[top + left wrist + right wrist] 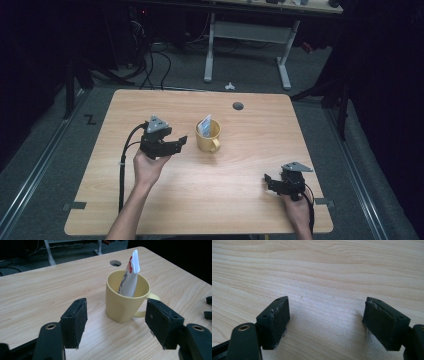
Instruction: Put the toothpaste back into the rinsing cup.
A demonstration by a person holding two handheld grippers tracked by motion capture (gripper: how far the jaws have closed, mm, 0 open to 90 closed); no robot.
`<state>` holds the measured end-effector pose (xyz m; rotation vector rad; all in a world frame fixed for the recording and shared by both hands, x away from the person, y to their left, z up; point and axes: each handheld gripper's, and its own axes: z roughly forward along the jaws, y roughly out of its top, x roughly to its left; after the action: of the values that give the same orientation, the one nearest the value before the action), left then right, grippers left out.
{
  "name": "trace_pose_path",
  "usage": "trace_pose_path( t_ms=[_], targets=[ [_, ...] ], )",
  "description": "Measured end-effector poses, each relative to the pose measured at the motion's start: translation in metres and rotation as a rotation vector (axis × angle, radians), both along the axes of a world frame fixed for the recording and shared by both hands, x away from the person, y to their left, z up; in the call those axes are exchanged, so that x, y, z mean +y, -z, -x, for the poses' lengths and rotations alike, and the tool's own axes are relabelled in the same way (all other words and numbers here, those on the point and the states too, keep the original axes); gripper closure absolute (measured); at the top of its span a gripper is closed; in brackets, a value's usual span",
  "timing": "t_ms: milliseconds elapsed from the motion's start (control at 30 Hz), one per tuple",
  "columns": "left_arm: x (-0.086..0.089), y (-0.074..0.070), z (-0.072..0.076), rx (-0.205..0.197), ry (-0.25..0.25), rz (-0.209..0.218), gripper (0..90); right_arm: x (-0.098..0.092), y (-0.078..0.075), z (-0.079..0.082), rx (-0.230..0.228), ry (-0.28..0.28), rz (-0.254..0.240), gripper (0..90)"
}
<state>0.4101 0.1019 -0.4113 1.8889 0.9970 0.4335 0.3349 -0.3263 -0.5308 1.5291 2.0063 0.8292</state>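
A yellow mug stands near the middle of the wooden table, its handle toward the person. A white tube with red and blue print leans upright inside it. In the left gripper view the mug and the tube sit just beyond the open jaws. My left gripper is held left of the mug, pointing at it, open with nothing between its pads. At the table's front right my right gripper rests low, open over bare wood.
A round cable hole lies in the tabletop behind the mug. Another desk's white legs stand on the floor beyond the table. Black cables trail from both grippers toward the front edge.
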Motion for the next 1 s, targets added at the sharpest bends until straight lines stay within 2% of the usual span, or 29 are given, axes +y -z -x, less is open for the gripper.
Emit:
trace_pose_path(
  t_ms=[1000],
  targets=[
    [0.024,0.003,0.016,-0.005,-0.036,0.030,34.9,0.000,0.000,0.000,0.000,0.000,0.000,21.4]
  ],
)
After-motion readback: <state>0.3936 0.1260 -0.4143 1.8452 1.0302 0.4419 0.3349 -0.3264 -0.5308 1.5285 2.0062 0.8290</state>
